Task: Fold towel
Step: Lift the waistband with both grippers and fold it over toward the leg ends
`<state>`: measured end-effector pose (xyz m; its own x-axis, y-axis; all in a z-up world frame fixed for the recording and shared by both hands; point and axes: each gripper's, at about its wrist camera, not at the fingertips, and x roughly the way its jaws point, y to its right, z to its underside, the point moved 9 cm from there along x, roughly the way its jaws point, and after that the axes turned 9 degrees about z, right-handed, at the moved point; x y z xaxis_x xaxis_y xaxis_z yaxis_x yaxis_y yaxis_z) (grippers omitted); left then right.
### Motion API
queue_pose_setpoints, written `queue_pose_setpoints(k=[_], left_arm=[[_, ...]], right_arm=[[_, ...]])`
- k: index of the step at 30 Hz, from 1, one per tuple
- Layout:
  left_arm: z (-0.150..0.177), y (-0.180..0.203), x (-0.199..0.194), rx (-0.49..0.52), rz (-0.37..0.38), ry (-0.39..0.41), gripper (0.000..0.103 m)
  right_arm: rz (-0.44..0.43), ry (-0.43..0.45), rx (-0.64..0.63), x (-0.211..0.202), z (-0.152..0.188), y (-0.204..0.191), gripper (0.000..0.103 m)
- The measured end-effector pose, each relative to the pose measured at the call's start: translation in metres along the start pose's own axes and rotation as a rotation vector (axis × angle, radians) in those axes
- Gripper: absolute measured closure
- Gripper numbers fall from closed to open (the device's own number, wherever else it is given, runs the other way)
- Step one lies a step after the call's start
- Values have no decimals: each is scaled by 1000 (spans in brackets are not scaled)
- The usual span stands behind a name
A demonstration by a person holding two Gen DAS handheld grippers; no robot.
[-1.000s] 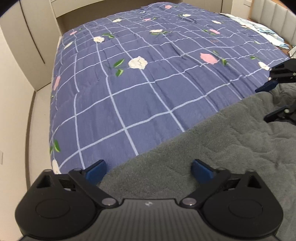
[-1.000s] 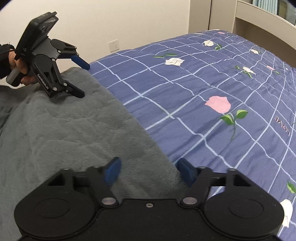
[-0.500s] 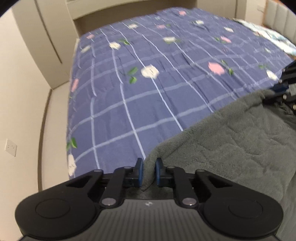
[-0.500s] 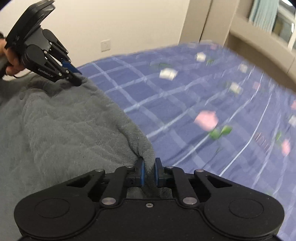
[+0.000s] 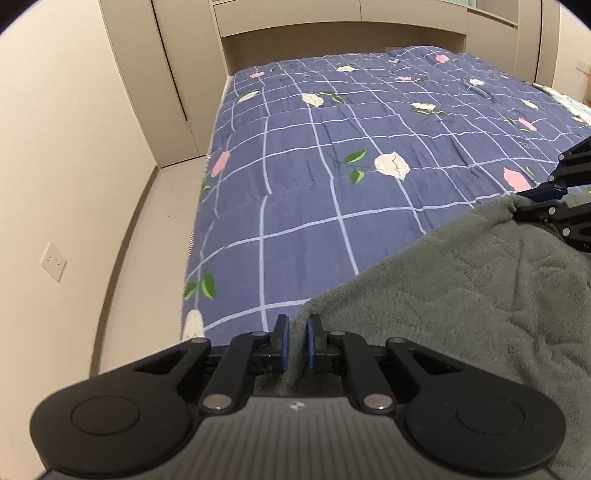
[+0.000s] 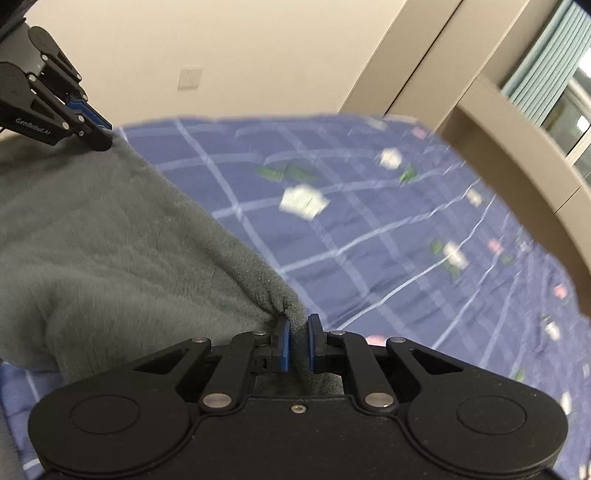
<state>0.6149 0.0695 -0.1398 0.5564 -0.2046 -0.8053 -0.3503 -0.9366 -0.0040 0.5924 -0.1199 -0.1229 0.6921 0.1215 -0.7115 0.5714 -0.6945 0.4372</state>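
1. Both grippers are clenched on the towel: the left gripper (image 5: 296, 341) pinches one corner of the grey towel (image 5: 461, 295) between its blue pads (image 5: 281, 343), and the right gripper (image 6: 297, 341) pinches the other corner of the same towel (image 6: 110, 240) in the same way.
2. Seen from the left wrist, the towel fills the near right of the scene, its edge running from the left gripper's pads up to the far right, where the right gripper (image 5: 535, 194) shows at the frame edge with its fingers closed on the cloth.
3. Seen from the right wrist, the towel fills the near left, its edge rising from the pads to the far left, where the left gripper (image 6: 99, 134) grips the far corner.
4. Between the two held corners the towel's edge is drawn fairly taut, and the cloth falls away from it toward the near side.
5. Beyond the towel lies a bed with a blue quilt (image 5: 332, 184), checked in pale lines and printed with white and pink flowers.
6. In the left wrist view, a cream wall (image 5: 74, 147) with a socket plate (image 5: 53, 261) stands at the left, and pale cupboards (image 5: 295, 29) at the far end of the bed.
7. The right wrist view is blurred over the quilt (image 6: 369, 240); a window with a teal curtain (image 6: 546, 55) shows at the far right.
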Motion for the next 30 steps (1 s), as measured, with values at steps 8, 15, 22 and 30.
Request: queue_pose_setpoints(k=[8, 15, 22, 30], left_arm=[[-2, -24, -12, -55, 74, 18, 16], [12, -27, -1, -46, 116, -22, 31], [9, 0, -8, -1, 73, 13, 87], [7, 15, -65, -37, 45, 117, 93]], right_arm=[[-232, 59, 302, -20, 15, 50, 31], [-228, -56, 399, -7, 58, 76, 28], [-197, -28, 409, -19, 67, 65, 84], [-58, 101, 328, -93, 67, 53, 94]])
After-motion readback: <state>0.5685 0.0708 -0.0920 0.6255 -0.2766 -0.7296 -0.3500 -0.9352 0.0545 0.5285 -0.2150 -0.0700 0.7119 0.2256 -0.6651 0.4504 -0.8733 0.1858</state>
